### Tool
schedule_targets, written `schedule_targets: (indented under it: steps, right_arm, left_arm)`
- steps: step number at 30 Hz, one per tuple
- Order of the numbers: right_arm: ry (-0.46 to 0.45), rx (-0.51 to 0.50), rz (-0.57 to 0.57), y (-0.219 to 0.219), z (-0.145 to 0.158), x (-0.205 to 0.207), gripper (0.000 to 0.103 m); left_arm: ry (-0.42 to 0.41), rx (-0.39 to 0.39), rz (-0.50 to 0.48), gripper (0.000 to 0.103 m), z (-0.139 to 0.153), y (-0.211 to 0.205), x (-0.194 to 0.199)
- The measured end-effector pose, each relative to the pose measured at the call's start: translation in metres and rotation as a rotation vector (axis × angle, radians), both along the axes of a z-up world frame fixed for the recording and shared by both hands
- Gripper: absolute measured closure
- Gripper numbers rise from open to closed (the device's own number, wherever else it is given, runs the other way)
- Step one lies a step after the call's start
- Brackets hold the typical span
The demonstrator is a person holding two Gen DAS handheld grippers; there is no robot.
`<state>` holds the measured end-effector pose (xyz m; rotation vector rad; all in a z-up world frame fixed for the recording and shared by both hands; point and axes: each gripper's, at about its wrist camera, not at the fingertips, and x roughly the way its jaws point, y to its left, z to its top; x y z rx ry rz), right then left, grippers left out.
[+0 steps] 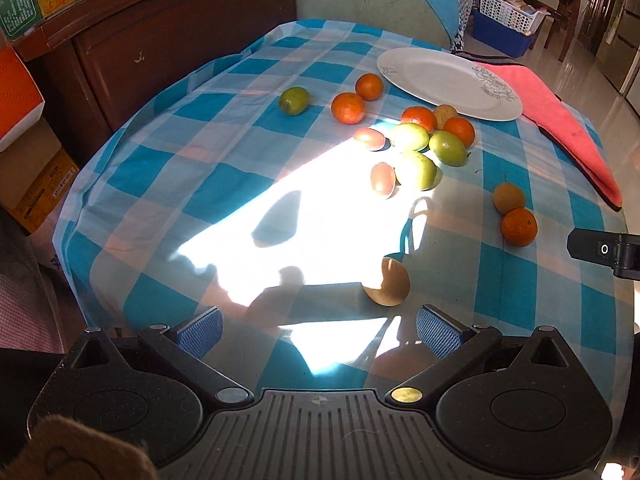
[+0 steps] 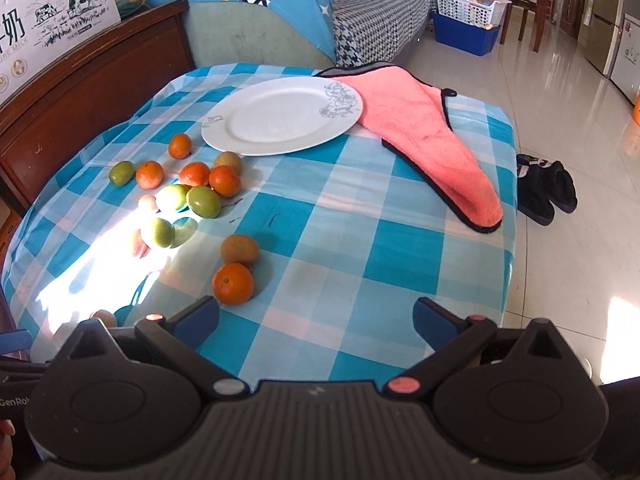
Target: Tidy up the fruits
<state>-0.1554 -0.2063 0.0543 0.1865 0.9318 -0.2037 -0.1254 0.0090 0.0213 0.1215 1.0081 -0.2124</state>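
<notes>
Several small fruits lie loose on the blue checked tablecloth (image 2: 360,240): oranges, green fruits, reddish ones and brown ones. A white plate (image 1: 444,80) (image 2: 280,116) lies empty at the far side. My left gripper (image 1: 318,330) is open and empty, low over the near edge; a brown fruit (image 1: 390,282) lies just ahead of its right finger. My right gripper (image 2: 316,320) is open and empty; an orange (image 2: 233,283) and a brown fruit (image 2: 239,249) lie just ahead of its left finger. A cluster of green fruits (image 1: 420,152) and oranges (image 2: 210,178) sits near the plate.
A pink towel (image 1: 560,120) (image 2: 432,136) lies beside the plate at the right. A dark wooden cabinet (image 1: 160,40) stands left of the table, a sofa (image 2: 280,20) behind it. Black slippers (image 2: 544,188) sit on the tiled floor at the right.
</notes>
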Motion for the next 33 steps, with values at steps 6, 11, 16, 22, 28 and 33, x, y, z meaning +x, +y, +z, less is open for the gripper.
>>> schedule_targets:
  steps: [6,11,16,22,28,33]
  right_arm:
    - [0.024,-0.034,-0.003,0.007,-0.003,0.002,0.001]
    - [0.039,-0.042,0.005,0.013,-0.006,0.004,0.001]
    - [0.044,-0.045,0.014,0.018,-0.007,0.007,0.001]
    - [0.045,-0.061,0.022,0.023,-0.009,0.01,0.001]
    - [0.045,-0.056,0.008,0.023,-0.011,0.012,0.001]
    - [0.045,-0.075,-0.005,0.024,-0.014,0.013,0.001]
  left_arm:
    - [0.023,0.036,0.011,0.0,-0.007,-0.004,0.003]
    - [0.04,0.062,0.044,0.0,-0.012,-0.001,0.006]
    - [0.038,0.063,0.065,0.0,-0.014,0.002,0.01]
    - [0.018,0.052,0.088,0.0,-0.014,0.0,0.018]
    - [0.011,0.028,0.109,0.0,-0.015,-0.003,0.027]
    - [0.018,0.019,0.115,0.0,-0.016,-0.007,0.032]
